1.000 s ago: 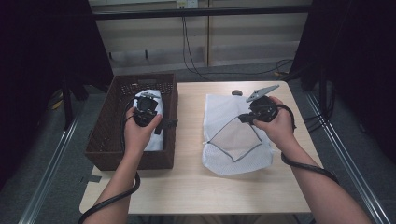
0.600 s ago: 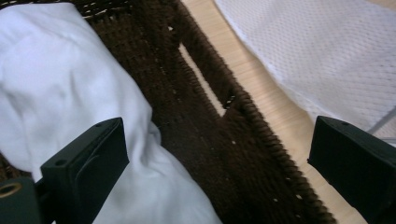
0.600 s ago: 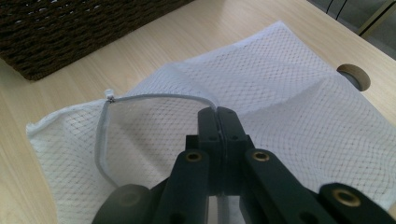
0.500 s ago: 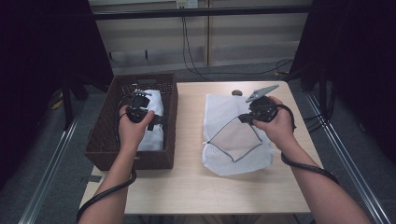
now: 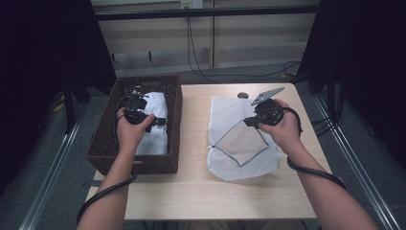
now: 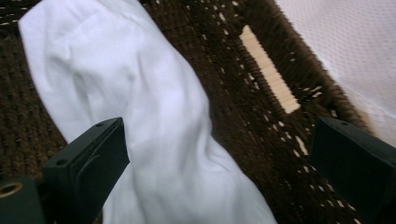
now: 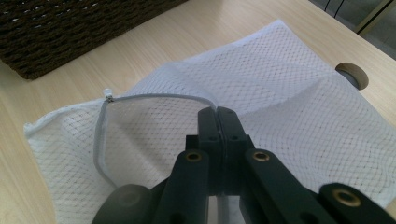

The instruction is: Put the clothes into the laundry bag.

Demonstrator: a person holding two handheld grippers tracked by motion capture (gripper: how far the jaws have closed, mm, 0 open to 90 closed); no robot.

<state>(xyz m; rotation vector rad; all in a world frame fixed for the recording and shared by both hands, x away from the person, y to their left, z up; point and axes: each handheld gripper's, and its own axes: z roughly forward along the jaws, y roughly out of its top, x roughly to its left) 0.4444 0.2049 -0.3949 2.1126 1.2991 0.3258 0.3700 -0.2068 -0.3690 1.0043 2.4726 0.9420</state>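
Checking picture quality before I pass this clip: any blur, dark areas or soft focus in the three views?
High view: evenly lit tabletop, black unlit surroundings, slightly soft overall. Left gripper view: soft and smeared, the white cloth nearly washed out, basket weave blurred. Right gripper view: the sharpest, mesh bag netting crisp, with the right gripper close up and a little soft.

One woven basket [image 5: 103, 148] sits on one wooden table [image 5: 191, 191]. One white cloth [image 5: 155, 120] lies in the basket, and one mesh laundry bag [image 5: 230, 115] (zipper opening showing) lies on the table. Two grippers are in use: left gripper [image 5: 163, 121], right gripper [image 5: 245, 121].
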